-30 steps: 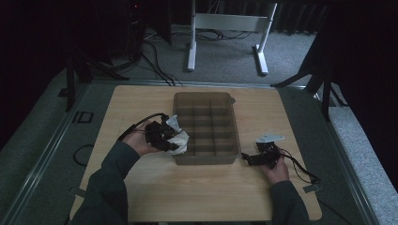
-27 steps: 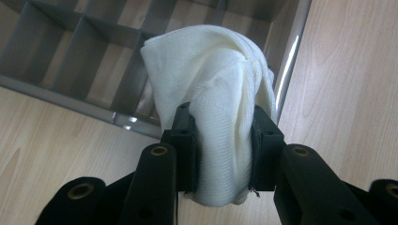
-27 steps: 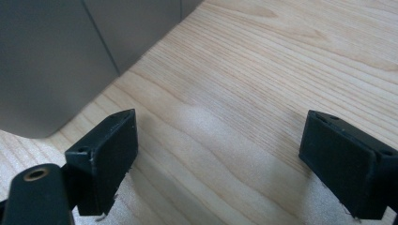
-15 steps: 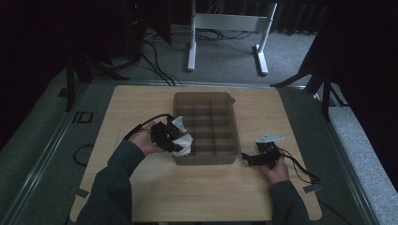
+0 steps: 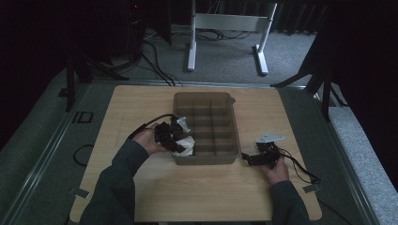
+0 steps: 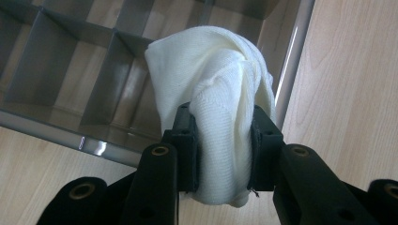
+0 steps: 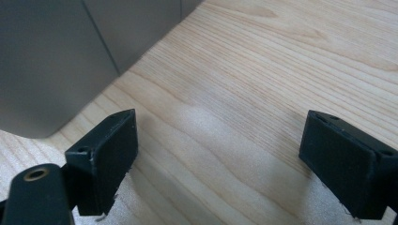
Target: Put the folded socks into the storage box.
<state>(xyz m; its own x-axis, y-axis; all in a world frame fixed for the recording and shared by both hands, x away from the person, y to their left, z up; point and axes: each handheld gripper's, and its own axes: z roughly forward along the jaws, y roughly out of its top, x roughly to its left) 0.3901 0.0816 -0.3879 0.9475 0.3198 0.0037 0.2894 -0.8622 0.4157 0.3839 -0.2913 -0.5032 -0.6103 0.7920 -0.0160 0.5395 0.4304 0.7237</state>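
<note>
The left gripper [image 6: 220,140] clamps a bunched white knitted cloth [image 6: 211,93] between its two black jaws; the cloth bulges above and below the pads. In the high view the left gripper [image 5: 174,137] holds the cloth [image 5: 184,144] over the near-left corner of the grey-brown plastic divided organiser tray [image 5: 205,97], at the tray's left wall. The tray rests on the light wooden table [image 5: 141,98]. The right gripper [image 7: 218,159] rests low over the bare table with its jaws spread wide apart and nothing between them; in the high view it [image 5: 248,159] lies just beside the tray's near-right corner.
</note>
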